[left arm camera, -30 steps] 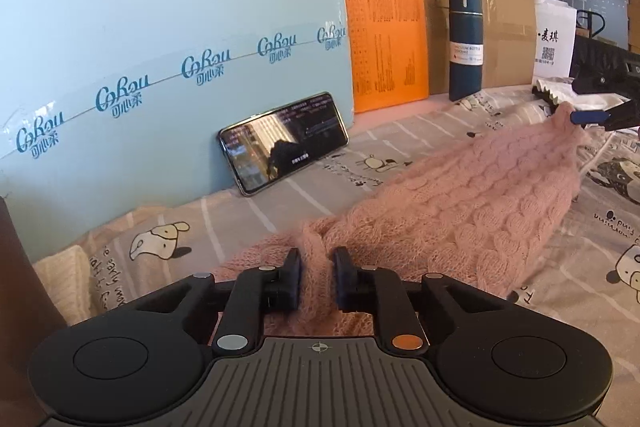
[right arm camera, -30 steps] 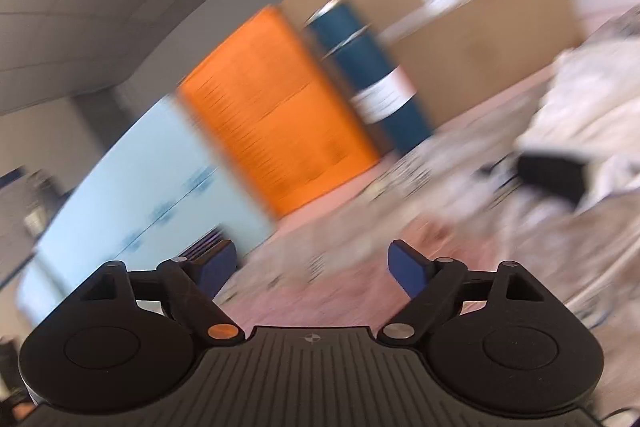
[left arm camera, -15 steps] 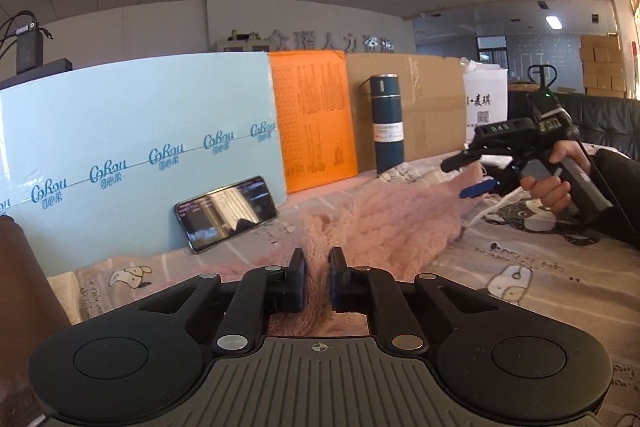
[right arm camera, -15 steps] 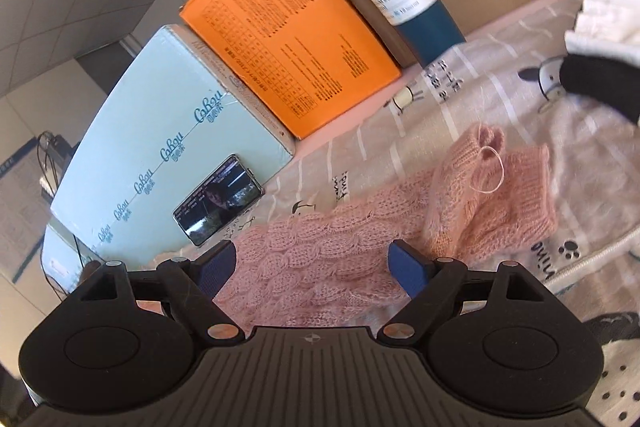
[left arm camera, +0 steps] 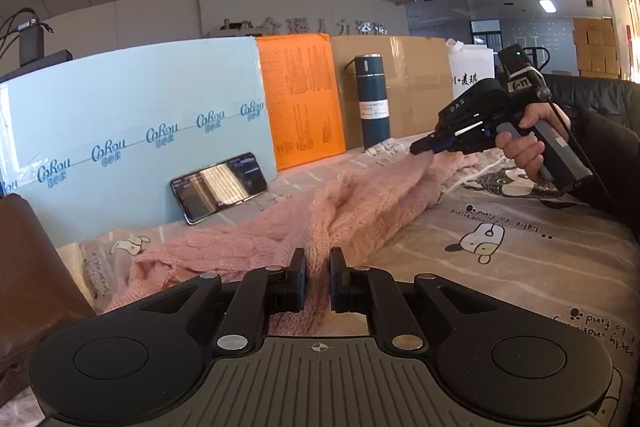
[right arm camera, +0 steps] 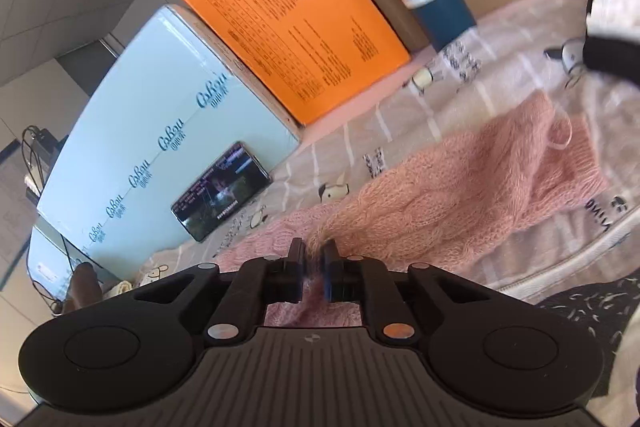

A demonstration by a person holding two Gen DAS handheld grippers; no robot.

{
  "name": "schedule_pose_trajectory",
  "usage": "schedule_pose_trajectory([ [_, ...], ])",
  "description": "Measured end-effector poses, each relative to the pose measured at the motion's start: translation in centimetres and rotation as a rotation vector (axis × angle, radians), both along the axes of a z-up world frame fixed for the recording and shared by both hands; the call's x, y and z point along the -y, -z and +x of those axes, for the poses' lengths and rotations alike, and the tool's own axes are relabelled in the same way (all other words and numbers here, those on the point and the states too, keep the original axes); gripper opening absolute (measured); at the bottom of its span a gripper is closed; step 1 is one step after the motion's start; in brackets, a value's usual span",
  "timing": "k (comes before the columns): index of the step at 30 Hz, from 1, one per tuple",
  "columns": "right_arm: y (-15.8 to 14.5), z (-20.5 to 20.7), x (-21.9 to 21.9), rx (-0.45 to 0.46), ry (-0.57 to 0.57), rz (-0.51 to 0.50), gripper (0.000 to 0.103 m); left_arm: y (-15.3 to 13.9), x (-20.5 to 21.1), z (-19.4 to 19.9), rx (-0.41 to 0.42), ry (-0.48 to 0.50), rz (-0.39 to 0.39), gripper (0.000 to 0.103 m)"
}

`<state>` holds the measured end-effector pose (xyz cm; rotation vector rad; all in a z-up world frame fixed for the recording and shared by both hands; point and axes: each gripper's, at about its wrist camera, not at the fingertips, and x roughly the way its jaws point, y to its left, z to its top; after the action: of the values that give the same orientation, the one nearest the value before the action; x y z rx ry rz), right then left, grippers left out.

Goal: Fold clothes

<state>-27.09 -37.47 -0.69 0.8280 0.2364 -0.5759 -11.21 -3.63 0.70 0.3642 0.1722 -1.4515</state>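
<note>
A pink cable-knit sweater [left arm camera: 360, 203] lies stretched across the cartoon-print sheet [left arm camera: 520, 251]. My left gripper [left arm camera: 318, 273] is shut on a bunched fold of it at the near end. My right gripper [left arm camera: 424, 147], seen from the left wrist view, pinches the sweater's far end. In the right wrist view the right gripper [right arm camera: 314, 263] is shut on a tuft of the sweater [right arm camera: 460, 187], with a sleeve cuff lying to the right.
A pale blue board [left arm camera: 132, 135], an orange board [left arm camera: 300, 99] and cardboard [left arm camera: 404, 83] stand along the back. A phone [left arm camera: 220, 185] leans on the blue board. A dark blue flask [left arm camera: 372, 103] stands by the cardboard. A brown object [left arm camera: 28, 267] is at left.
The right gripper was open above the sweater; it has closed on the sweater. The left gripper kept its hold and the sweater is stretched between both.
</note>
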Motion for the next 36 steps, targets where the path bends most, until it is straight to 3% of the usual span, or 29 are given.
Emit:
schedule_pose_trajectory([
  [5, -2.7, -3.8, -5.8, -0.024, 0.033, -0.221, 0.007, -1.9, -1.4, 1.1, -0.024, 0.036, -0.058, 0.010],
  [7, -2.9, -5.6, -8.0, -0.041, 0.054, -0.243, 0.007, -2.3, -2.1, 1.2, -0.020, 0.086, -0.062, 0.010],
  [10, -2.0, -8.3, -10.9, -0.095, 0.099, -0.253, 0.007, -2.3, -3.2, 1.2, -0.038, 0.145, -0.032, 0.010],
  [16, 1.8, -10.8, -13.1, -0.183, 0.086, -0.129, 0.007, 0.5, -3.6, 0.7, -0.081, 0.149, 0.143, 0.012],
  [19, 2.6, -11.5, -13.2, -0.212, 0.079, -0.129, 0.010, 1.0, -4.1, 1.1, -0.116, 0.091, 0.122, 0.014],
  [21, 2.2, -12.5, -12.4, -0.185, 0.127, -0.123, 0.029, 0.8, -4.2, 1.4, -0.124, 0.042, 0.089, 0.017],
  [22, 2.0, -13.1, -11.8, -0.169, 0.164, -0.113, 0.044, 0.7, -4.2, 1.5, -0.126, 0.016, 0.073, 0.022],
  [24, 1.8, -14.2, -10.3, -0.158, 0.249, -0.106, 0.047, 0.6, -3.9, 1.9, -0.136, -0.042, 0.048, 0.035],
  [26, 1.7, -15.0, -8.6, -0.156, 0.325, -0.097, 0.064, 0.5, -3.4, 2.4, -0.166, -0.098, 0.034, 0.052],
  [27, 1.7, -15.4, -7.7, -0.150, 0.353, -0.087, 0.067, 0.5, -3.1, 2.7, -0.184, -0.118, 0.029, 0.054],
  [31, 3.1, -15.9, -3.7, -0.083, 0.387, 0.062, 0.060, 0.6, -1.7, 3.3, -0.225, -0.161, 0.028, 0.055],
  [33, 3.7, -15.5, -2.2, -0.090, 0.388, 0.104, 0.039, 0.7, -1.1, 3.4, -0.234, -0.166, 0.036, 0.055],
  [34, 3.8, -15.1, -1.8, -0.109, 0.392, 0.101, 0.023, 0.9, -1.1, 3.3, -0.233, -0.166, 0.040, 0.055],
  [36, 3.6, -14.8, -1.3, -0.087, 0.380, 0.064, 0.012, 0.9, -0.7, 3.3, -0.230, -0.165, 0.048, 0.055],
])
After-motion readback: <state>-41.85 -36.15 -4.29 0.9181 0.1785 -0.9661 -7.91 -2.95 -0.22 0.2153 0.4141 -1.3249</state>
